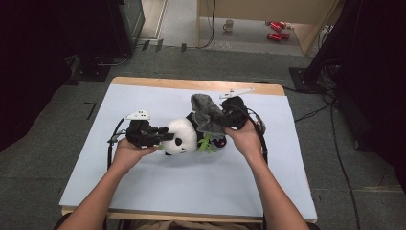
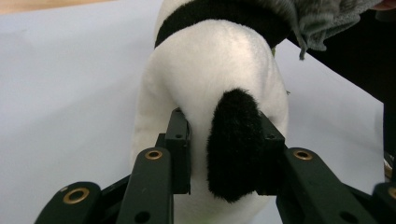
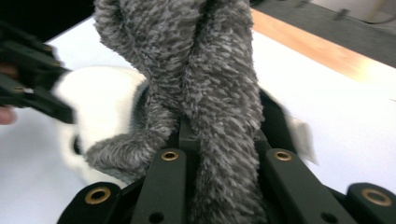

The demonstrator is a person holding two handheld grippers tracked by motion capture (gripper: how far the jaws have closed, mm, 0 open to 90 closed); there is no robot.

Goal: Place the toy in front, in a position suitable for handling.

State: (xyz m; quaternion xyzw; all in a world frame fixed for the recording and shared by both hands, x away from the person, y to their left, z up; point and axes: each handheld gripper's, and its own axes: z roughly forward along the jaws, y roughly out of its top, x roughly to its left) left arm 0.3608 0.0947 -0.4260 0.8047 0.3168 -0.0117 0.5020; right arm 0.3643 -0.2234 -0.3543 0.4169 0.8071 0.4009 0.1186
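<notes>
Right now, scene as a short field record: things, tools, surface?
toy: panda plush lying on its side, green leaves at its front
left tool: jaws closed on the panda's head, black ear between them
right tool: clamped on grey fuzzy cloth, held above the panda's body
surface: pale blue sheet over a wooden table

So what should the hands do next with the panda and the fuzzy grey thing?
Probably lower the grey fleece cloth onto the plush panda. The right gripper is shut on the cloth and holds it above the panda's body, while the left gripper clamps its head.
</notes>
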